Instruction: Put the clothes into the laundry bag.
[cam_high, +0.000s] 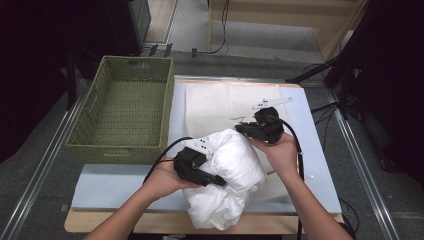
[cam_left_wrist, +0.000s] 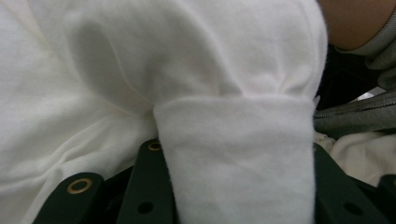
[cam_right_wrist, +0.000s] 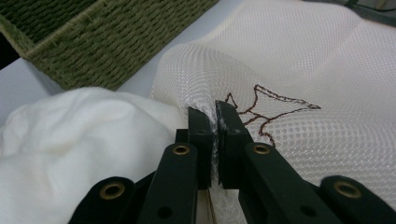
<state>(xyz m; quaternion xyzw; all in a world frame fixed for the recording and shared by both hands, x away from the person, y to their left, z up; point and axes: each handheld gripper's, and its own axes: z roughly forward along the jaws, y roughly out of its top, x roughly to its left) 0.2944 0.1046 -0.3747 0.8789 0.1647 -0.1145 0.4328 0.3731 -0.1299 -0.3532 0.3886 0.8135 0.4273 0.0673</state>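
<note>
A bundled white garment (cam_high: 235, 165) lies at the table's front centre, partly on a cream mesh bag (cam_high: 215, 105) stitched with a brown outline. My left gripper (cam_high: 222, 182) presses into the bundle's left side; in the left gripper view (cam_left_wrist: 236, 154) a thick folded band of the white garment (cam_left_wrist: 187, 70) fills the gap between its jaws. My right gripper (cam_high: 240, 128) is at the bundle's upper right. In the right gripper view (cam_right_wrist: 215, 112) its jaws are shut on a raised edge of the mesh bag (cam_right_wrist: 303, 60), right beside the white garment (cam_right_wrist: 70, 140).
A green woven basket (cam_high: 87, 107) stands at the table's left, close to the bundle, and also shows in the right gripper view (cam_right_wrist: 107, 42). A pale blue mat (cam_high: 115, 185) covers the table. Cables trail from both grippers. Metal rails run along both sides of the table.
</note>
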